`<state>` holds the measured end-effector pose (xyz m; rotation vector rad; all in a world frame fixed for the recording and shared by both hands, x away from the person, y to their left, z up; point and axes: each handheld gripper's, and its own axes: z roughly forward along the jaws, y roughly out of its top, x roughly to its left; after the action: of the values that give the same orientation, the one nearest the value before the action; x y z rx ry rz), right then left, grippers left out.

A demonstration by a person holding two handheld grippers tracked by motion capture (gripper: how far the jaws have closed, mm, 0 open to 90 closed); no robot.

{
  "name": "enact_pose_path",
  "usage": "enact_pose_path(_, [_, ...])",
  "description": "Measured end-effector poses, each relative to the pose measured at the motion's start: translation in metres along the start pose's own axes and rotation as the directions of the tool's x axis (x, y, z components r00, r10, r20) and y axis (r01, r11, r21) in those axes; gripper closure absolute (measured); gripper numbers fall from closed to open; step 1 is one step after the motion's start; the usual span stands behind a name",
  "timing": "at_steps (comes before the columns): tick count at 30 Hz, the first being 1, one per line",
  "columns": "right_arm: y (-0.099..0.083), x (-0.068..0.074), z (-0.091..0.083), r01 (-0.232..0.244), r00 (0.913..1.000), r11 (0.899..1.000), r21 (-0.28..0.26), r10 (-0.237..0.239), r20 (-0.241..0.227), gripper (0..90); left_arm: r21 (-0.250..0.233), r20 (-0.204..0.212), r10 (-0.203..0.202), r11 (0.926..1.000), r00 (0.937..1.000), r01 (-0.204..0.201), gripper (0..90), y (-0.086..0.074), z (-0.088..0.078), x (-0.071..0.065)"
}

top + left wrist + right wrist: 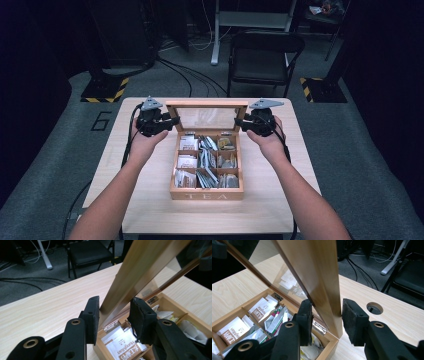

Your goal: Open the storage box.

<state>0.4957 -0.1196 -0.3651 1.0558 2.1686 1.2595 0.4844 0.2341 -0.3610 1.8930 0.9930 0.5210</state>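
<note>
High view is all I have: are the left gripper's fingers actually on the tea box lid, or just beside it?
Observer: On it. In the left gripper view the wooden side rail of the lid stands between the left gripper fingers, one flat against it.
Operator: And the right side?
Observer: The right gripper straddles the opposite rail, just above a metal hinge.
Operator: Anything near that hand?
Observer: A round hole in the table, beside the box.
</note>
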Motion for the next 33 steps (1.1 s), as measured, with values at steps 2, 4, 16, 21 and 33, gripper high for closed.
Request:
enact_pose_path(2, [0.001,-0.001,0.001,0.004,1.0,1.0,-0.002,-0.004,0.001,60.8,-0.008,0.002,-0.006,1.0,1.0,0.006,61.3,-0.001,0.003,0.002])
enact_pose_path(4, [0.002,-0.001,0.002,-0.002,1.0,1.0,-0.001,0.002,0.003,61.0,-0.015,0.004,0.0,0.9999,1.0,0.0,61.4,-0.001,0.005,0.004])
enact_pose_path(16, [-0.002,-0.011,0.014,-0.044,0.999,0.999,-0.011,0.044,-0.007,57.4,-0.029,0.005,0.007,0.9996,1.0,-0.007,62.7,0.003,0.011,0.01])
enact_pose_path(21, [-0.003,-0.012,0.02,-0.04,0.9992,0.999,-0.008,0.04,-0.005,59.6,-0.041,0.008,0.003,0.9992,1.0,-0.003,62.8,0.003,0.013,0.012])
enact_pose_path(33, [-0.003,-0.014,0.026,-0.028,0.9995,1.0,-0.005,0.028,0.012,62.5,-0.031,-0.009,-0.008,0.9995,0.9999,0.007,63.4,0.007,0.019,0.015])
